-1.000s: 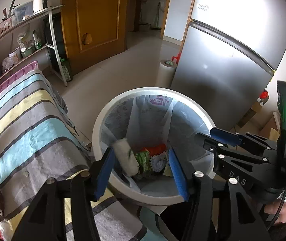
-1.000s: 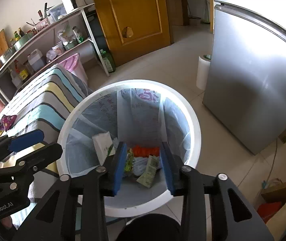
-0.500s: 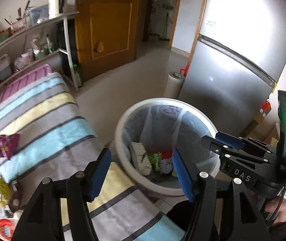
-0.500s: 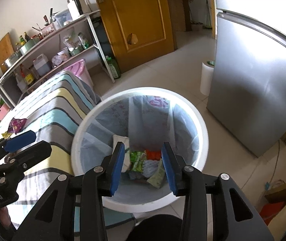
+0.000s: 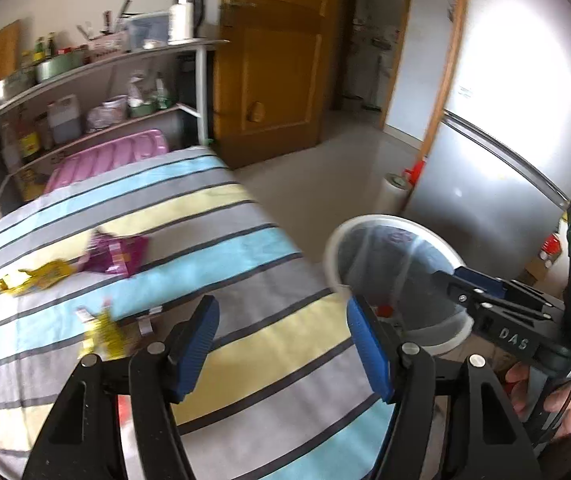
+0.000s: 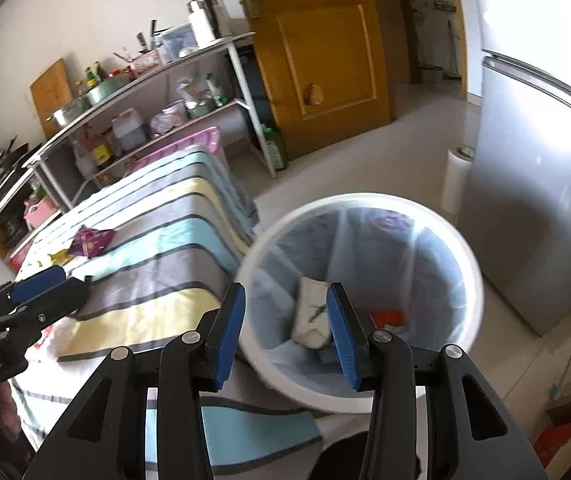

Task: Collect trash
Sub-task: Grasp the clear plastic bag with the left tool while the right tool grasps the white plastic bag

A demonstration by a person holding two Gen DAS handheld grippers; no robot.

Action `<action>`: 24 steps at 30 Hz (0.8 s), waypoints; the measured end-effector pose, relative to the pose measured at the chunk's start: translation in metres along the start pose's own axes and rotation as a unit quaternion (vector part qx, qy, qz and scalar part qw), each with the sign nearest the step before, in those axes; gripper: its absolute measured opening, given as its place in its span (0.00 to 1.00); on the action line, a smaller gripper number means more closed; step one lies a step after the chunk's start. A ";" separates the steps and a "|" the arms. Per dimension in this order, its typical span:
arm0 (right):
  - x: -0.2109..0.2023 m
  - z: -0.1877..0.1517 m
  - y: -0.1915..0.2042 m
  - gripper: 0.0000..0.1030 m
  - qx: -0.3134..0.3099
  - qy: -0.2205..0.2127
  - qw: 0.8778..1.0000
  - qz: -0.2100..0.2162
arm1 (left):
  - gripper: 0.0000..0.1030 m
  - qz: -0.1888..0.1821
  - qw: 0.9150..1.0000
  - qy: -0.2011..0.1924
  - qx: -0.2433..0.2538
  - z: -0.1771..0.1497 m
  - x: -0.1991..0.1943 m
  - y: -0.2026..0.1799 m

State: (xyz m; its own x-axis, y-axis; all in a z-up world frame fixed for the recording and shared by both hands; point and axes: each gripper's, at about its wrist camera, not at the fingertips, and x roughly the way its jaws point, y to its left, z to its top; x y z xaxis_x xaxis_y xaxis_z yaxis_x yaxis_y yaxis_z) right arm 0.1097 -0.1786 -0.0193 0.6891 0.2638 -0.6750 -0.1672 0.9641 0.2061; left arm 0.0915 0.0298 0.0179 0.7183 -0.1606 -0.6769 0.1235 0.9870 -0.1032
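A white trash bin (image 6: 473, 280) lined with a clear bag stands on the floor beside the striped table (image 5: 213, 216); a white wrapper (image 6: 311, 312) and orange scrap lie inside. On the cloth lie a magenta wrapper (image 5: 115, 254) and yellow wrappers (image 5: 37, 278), with more yellow scrap (image 5: 103, 330) nearer. My left gripper (image 5: 281, 344) hovers over the cloth, its jaws opening with nothing between them. My right gripper (image 6: 285, 328) hangs above the bin's near rim, jaws opening, also holding nothing. The magenta wrapper (image 6: 91, 240) also shows far left in the right wrist view.
A metal shelf rack (image 6: 157, 92) with pots and bottles lines the wall behind the table. A pink tub (image 5: 105, 160) sits at the table's far end. A silver fridge (image 6: 541, 200) and a white roll (image 6: 455, 180) stand right of the bin; a wooden door (image 6: 325, 52) is behind.
Both grippers have drawn back from over the bin and swung left toward the table, the left one farther. Their jaws stand wider than before. The wrappers on the cloth have come into view.
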 end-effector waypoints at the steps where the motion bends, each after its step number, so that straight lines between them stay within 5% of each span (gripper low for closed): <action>1: 0.000 0.000 0.006 0.42 -0.004 0.000 1.000 0.005 | 0.67 0.006 1.000 -0.003 -0.001 -0.003 -0.004 0.006; 18: 0.022 -0.014 0.093 0.43 -0.073 0.019 0.994 0.075 | 0.71 0.091 0.992 -0.013 -0.087 -0.051 -0.048 0.112; 24: 0.030 -0.016 0.116 0.43 -0.093 0.028 0.991 0.092 | 0.71 0.072 0.991 0.001 -0.112 -0.066 -0.046 0.134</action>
State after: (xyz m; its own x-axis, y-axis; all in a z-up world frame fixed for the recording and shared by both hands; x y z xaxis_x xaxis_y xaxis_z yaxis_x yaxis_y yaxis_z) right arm 0.0992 -0.0585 -0.0270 0.5956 0.4318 -0.6773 -0.4166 0.8870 0.1990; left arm 0.0293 0.1702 -0.0129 0.7165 -0.0188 -0.6973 -0.1345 0.9772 -0.1645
